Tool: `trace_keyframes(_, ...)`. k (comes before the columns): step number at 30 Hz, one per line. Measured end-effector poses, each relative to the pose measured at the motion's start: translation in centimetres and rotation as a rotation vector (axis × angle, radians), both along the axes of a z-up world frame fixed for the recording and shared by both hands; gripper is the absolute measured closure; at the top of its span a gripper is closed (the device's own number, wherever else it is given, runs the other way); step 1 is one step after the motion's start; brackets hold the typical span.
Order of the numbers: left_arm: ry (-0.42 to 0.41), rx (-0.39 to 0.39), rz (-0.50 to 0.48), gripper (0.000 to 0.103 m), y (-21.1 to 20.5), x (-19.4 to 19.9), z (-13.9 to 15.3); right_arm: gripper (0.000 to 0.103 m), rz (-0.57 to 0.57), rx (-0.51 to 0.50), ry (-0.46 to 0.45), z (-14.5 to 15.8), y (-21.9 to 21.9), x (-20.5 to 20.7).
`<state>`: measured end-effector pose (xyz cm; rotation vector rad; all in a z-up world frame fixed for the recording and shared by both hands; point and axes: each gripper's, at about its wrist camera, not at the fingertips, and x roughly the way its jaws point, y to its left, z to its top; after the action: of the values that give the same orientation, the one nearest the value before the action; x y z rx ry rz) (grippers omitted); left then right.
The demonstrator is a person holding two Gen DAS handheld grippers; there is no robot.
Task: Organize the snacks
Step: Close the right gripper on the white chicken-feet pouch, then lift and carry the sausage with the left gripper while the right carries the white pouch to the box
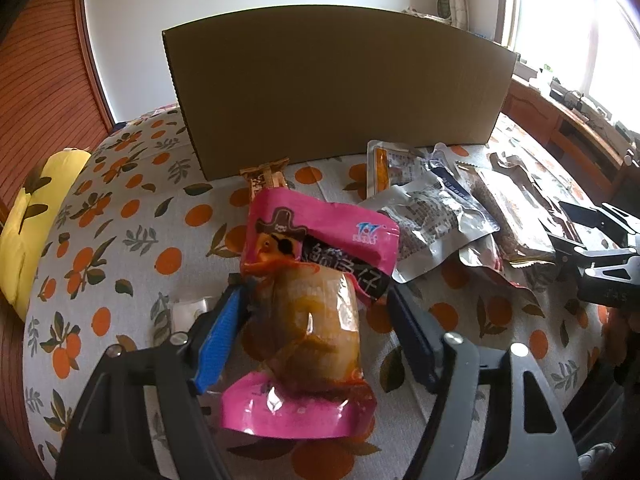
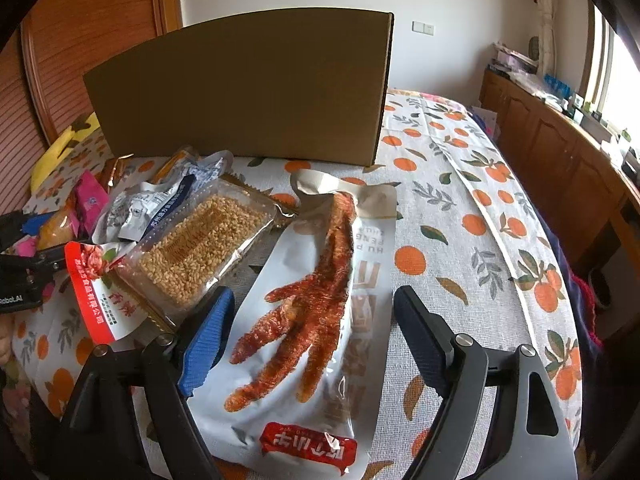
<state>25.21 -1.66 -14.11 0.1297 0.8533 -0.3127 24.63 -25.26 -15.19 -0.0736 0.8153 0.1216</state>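
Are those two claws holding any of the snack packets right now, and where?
Neither grips. The left gripper straddles the pink packet, the right gripper the chicken-foot packet; jaws open.

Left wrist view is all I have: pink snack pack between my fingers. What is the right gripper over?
Observer: The right gripper straddles a white chicken-foot pouch lying flat on the orange-print cloth; its jaws are open and not pressing it.
Operator: Anything beside that pouch?
Observer: A clear pack of sesame brittle lies just to its left in that view, against the blue finger pad.
Operator: Is the box clear on that side?
Observer: Right of the cardboard box, the cloth holds no snacks.
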Motion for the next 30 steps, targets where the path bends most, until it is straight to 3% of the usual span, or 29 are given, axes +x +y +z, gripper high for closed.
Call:
trace_keyframes(11, -0.017, -0.038, -0.016, 0.045, 0.5, -1.9, 0.5, 0.02, 0.011, 0.001, 0.009, 0.0, -0.1, 0.0)
trace_keyframes(21, -0.041, -0.08, -0.014, 0.045, 0.7, -2.8, 1.5, 0.05, 0.021, 0.051, 0.008, 1.3, -2.3, -0.8)
trace_keyframes(30, -0.054, -0.102, -0.019, 0.045, 0.9, -3.0, 2.1, 0.053, 0.016, 0.098, 0.006, 1.9, -3.1, -1.3)
